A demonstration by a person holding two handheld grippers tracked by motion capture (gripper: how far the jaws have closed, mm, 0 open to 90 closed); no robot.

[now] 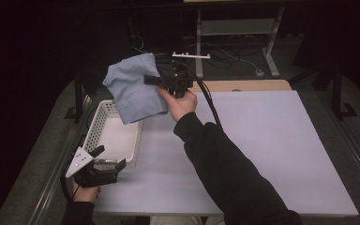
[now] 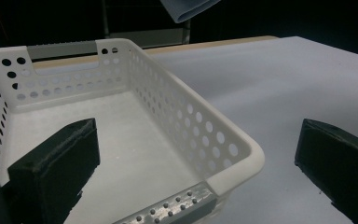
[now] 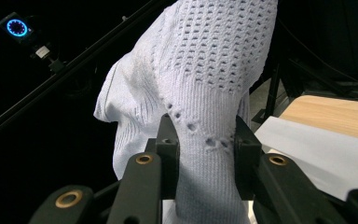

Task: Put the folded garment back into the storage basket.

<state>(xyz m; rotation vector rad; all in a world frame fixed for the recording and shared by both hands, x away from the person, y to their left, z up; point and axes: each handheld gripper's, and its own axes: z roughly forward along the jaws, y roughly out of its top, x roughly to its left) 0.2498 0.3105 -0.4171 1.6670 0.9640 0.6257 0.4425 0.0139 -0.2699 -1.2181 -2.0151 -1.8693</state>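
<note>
Hanging from the right gripper (image 1: 152,79) above the far end of the white basket (image 1: 92,131), the pale blue knit cloth (image 1: 133,91) seems poised for dropping in, while the left gripper (image 1: 107,158) waits nearby. Left gripper view: its jaws stand wide apart around the basket's (image 2: 233,140) near corner, perhaps to steady it. Right gripper view: the jaws pinch the cloth (image 3: 205,79) firmly so it hangs free.

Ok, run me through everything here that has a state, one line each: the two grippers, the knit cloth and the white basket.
Right gripper: shut on the cloth, held up above the table's far edge.
Cloth: pale blue knit, bunched, hanging in the air over the basket's far end.
Basket: white, perforated, upright on the table, nothing inside.
Left gripper: open, jaws wide apart at the basket's near corner, gripping nothing.
</note>
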